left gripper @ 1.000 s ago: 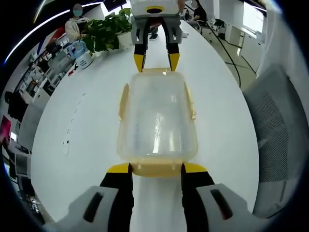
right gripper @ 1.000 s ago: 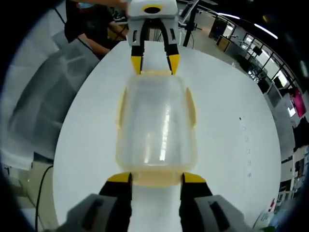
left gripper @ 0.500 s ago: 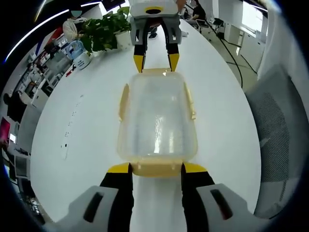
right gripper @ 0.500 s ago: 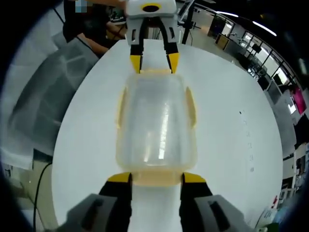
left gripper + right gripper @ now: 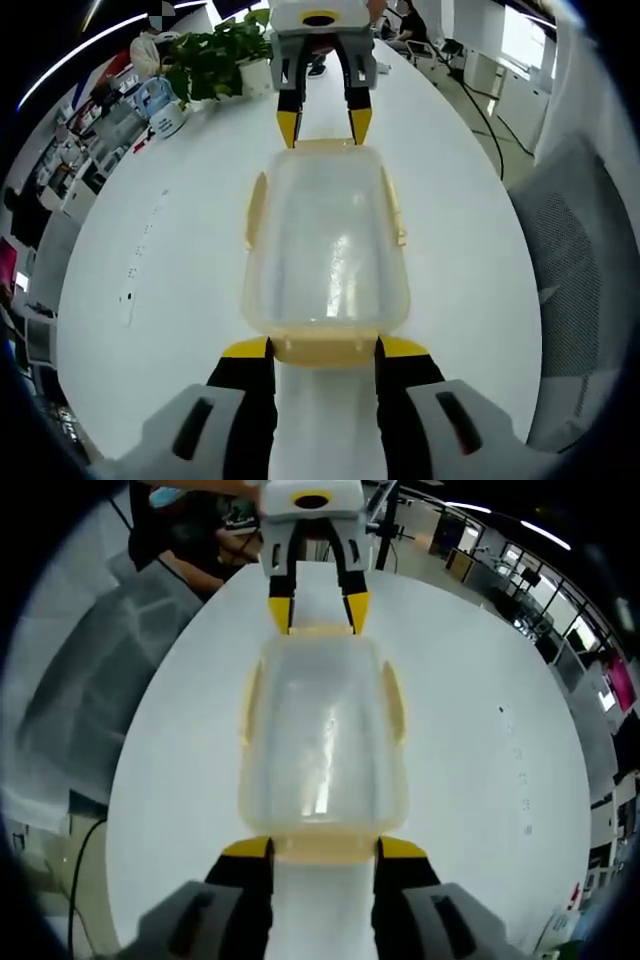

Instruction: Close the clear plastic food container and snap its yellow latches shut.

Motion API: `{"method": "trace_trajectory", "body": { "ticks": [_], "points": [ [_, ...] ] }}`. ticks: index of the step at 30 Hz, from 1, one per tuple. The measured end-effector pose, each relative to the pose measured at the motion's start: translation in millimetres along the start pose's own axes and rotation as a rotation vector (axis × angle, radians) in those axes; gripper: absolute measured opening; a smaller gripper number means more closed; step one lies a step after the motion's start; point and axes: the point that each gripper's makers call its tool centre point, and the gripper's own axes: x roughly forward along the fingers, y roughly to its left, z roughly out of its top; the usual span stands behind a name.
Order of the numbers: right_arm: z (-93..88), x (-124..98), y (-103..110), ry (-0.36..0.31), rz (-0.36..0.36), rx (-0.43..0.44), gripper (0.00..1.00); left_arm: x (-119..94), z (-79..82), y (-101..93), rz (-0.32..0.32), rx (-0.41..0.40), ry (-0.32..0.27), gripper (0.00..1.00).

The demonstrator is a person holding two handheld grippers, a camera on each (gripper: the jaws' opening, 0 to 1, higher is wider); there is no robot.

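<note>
We see the clear, ribbed container (image 5: 325,245) lidded on the white table (image 5: 180,290), end-on between our 2 grippers; left gripper (image 5: 322,350) and right gripper (image 5: 312,848) both spread beside its end yellow latches (image 5: 322,349).

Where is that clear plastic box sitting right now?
In both views the clear container lies on the white table, between the left gripper and the right gripper.

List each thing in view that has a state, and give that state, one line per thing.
Clear container: lid on, resting on the white table.
Near end latch: between the left gripper's open jaws.
Far end latch: between the right gripper's open jaws.
Side latches: cannot tell if snapped.
</note>
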Motion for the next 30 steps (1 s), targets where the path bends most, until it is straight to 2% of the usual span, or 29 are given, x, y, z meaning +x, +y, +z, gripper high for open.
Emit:
{"method": "trace_trajectory", "body": {
  "ticks": [15,17,20,23,26,30],
  "points": [
    [-1.6,1.8,-0.5,-0.005,0.019,0.009,0.37,2.0,-1.1,-0.1,-0.015,-0.009,-0.017,0.37],
    [-2.4,1.8,-1.0,0.004,0.022,0.032,0.38,2.0,-2.4,-0.9,-0.022,-0.01,-0.016,0.38],
    [-1.8,-0.5,-5.0,-0.007,-0.002,0.037,0.49,-0.3,-6.9,-0.9,-0.012,-0.01,0.003,0.39],
    [-3.8,-4.3,-2.2,-0.007,0.003,0.039,0.44,-4.9,-4.7,-2.4,-0.024,-0.059,-0.027,0.41],
    [-2.8,-7.0,-0.9,-0.026,0.001,0.066,0.44,-7.4,-5.8,-0.8,-0.013,-0.06,-0.016,0.44],
    [1.6,-12.1,-1.3,-0.052,-0.017,0.099,0.44,-8.8,-3.8,-0.4,-0.009,-0.114,-0.02,0.47]
  ]
}}
